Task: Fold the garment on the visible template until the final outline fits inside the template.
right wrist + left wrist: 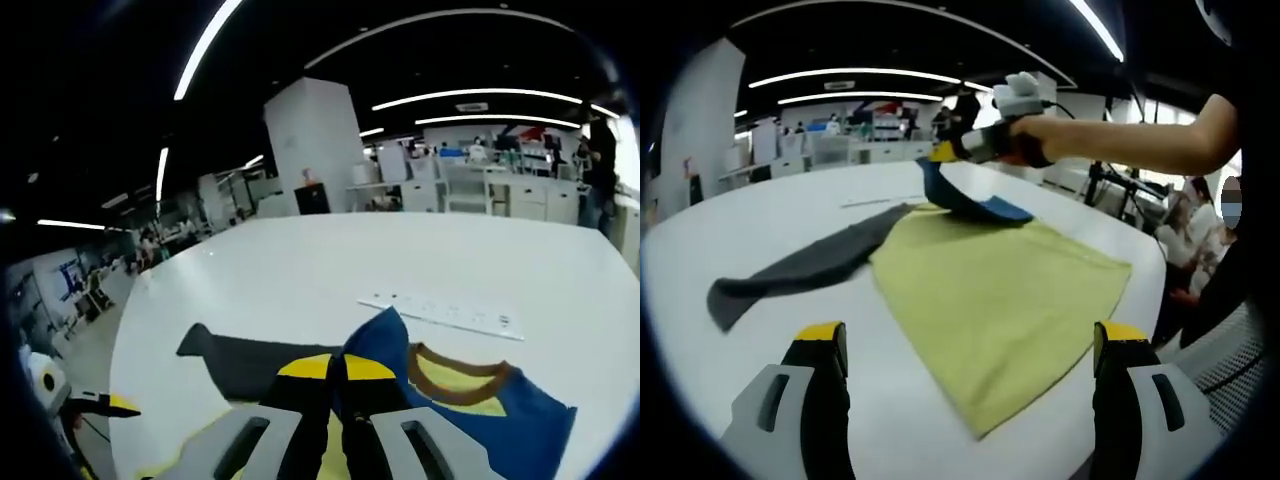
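- The garment (pixel 975 205), blue with a brown collar, is lifted at one edge above the far end of the yellow template (pixel 1005 305); part of it rests on the template.
- In the right gripper view the garment (pixel 470 400) hangs from the right gripper (pixel 338 385), whose jaws are clenched on the blue fabric.
- A hand (pixel 1040 140) holds that right gripper (pixel 940 155) in the left gripper view.
- The left gripper (pixel 970 345) hovers released over the template's near end, jaws wide apart.
- A grey cloth (pixel 805 265) lies on the white desk (pixel 760 205), touching the template's left edge.
- A white strip (pixel 440 313) lies on the desk beyond the garment.
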The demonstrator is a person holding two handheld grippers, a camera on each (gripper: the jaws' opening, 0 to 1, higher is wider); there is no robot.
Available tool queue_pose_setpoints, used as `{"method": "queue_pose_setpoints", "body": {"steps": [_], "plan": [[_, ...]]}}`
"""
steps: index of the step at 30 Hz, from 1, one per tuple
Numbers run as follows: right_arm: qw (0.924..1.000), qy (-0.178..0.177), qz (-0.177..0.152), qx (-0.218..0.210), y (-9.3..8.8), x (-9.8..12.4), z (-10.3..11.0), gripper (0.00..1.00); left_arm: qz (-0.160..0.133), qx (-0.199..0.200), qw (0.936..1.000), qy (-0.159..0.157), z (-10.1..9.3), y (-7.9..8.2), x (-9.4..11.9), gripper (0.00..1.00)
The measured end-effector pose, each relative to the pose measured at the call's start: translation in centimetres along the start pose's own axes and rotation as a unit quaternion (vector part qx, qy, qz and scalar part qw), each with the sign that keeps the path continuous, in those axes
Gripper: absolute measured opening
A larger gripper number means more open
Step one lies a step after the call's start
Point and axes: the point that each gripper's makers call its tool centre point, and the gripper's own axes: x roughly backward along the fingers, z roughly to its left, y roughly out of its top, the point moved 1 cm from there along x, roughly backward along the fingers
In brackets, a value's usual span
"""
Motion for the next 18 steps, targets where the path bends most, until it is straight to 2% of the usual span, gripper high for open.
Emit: {"method": "queue_pose_setpoints", "body": {"steps": [6,9,18], "plan": [[0.9998,0.017,0.008,0.01,-0.5,-0.5,1.3,0.0,-0.001,0.002,1.0,0.001,0.5,-0.5,0.2,0.99],[0.9992,0.018,0.019,0.03,-1.3,-0.9,1.8,0.0,0.0,0.003,1.0,0.002,0.9,-0.9,0.4,0.99],[0.9921,0.027,0.063,0.105,-5.4,-2.6,4.1,0.0,-0.001,0.004,1.0,0.002,1.0,-1.1,0.6,0.99]]}}
